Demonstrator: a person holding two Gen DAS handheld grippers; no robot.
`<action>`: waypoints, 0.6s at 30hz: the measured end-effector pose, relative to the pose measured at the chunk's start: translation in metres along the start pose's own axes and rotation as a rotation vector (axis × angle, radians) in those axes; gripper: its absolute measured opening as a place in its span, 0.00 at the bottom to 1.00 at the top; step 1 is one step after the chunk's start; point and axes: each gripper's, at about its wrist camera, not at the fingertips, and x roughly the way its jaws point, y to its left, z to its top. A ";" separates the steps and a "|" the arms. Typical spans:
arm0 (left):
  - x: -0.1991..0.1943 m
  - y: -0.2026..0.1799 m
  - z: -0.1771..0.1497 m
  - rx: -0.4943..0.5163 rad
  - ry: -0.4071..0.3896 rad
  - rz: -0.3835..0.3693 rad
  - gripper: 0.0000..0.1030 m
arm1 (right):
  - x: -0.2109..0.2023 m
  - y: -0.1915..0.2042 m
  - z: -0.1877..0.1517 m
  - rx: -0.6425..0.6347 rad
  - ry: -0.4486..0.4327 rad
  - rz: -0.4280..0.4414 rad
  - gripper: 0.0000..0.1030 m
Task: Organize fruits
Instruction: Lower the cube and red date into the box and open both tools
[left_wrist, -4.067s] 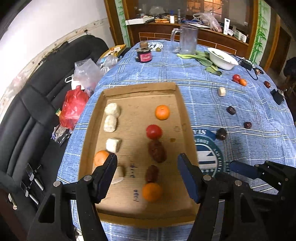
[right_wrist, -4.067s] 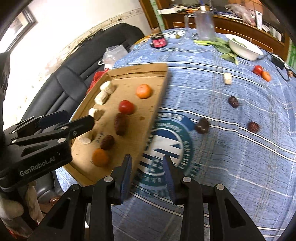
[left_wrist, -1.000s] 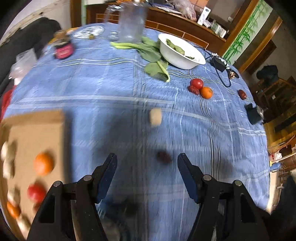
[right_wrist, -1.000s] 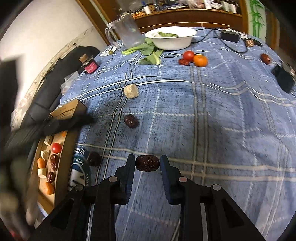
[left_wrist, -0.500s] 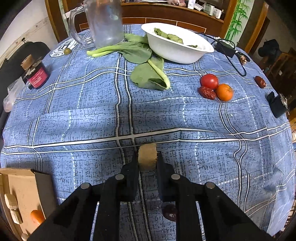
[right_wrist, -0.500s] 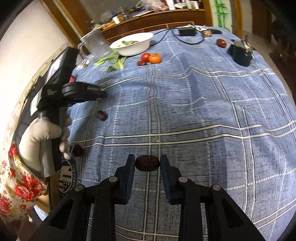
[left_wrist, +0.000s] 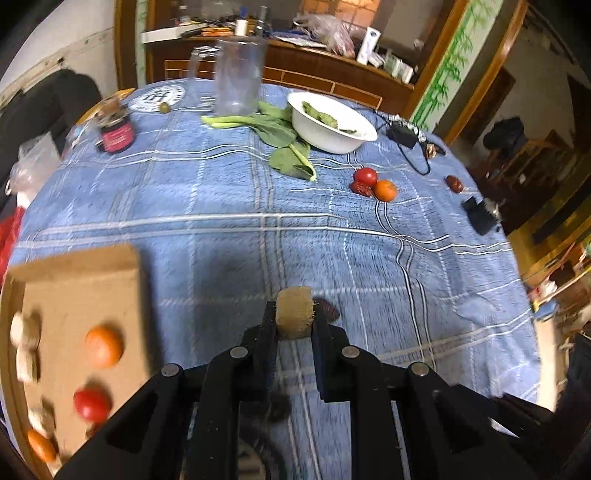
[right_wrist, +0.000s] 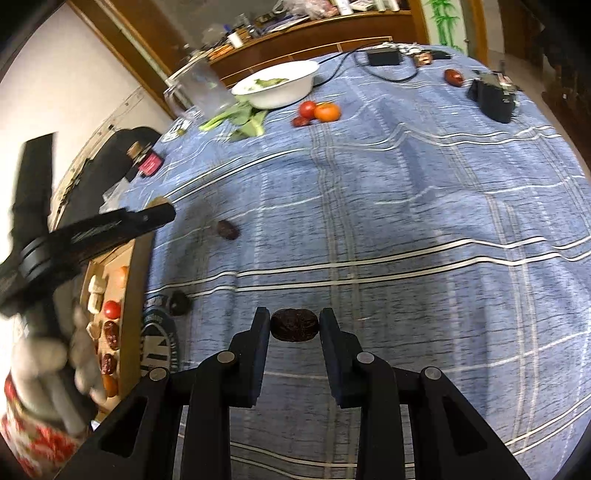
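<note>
Left wrist view, grip: the left gripper (left_wrist: 294, 314) has its jaws clenched on a pale tan chunk (left_wrist: 294, 313), pinched by its two sides so its top stands clear of the tips, lifted off the blue checked cloth of the bench (left_wrist: 207, 192).
Left wrist view, look of the chunk: blocky, cream to tan, with a rough matte face (it resembles the pale pieces in the tray).
Left wrist view, tray: a cardboard tray (left_wrist: 88, 273) lies low and left, holding pale pieces along its far left side and a line of orange and red fruit beside them; I judge like goes with like.
Left wrist view, loose fruit: a dark date (left_wrist: 328, 309) lies on the cloth just behind the right jaw; a red tomato (left_wrist: 366, 176), an orange fruit (left_wrist: 385, 190) and a red date (left_wrist: 362, 188) huddle together further back, near a white bowl (left_wrist: 332, 125).

Right wrist view, grip: the right gripper (right_wrist: 294, 326) grasps a dark wrinkled date (right_wrist: 294, 325) end to end, jaws closed against both tips (a hold across its length, which looks secure), above the cloth.
Right wrist view, look of the date: brown-black, oval, creased skin.
Right wrist view, other tool: the left gripper shows at the left, blurred, over the tray's edge (right_wrist: 140, 280).
Right wrist view, stage: both loads look bound for the tray, well off to the left.
</note>
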 end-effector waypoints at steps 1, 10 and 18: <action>-0.006 0.004 -0.003 -0.011 -0.005 -0.002 0.15 | 0.001 0.007 -0.001 -0.016 0.002 0.006 0.29; -0.079 0.094 -0.047 -0.197 -0.056 0.112 0.15 | 0.010 0.083 -0.008 -0.163 0.016 0.084 0.29; -0.121 0.159 -0.096 -0.258 -0.027 0.263 0.16 | 0.024 0.159 -0.020 -0.299 0.042 0.166 0.29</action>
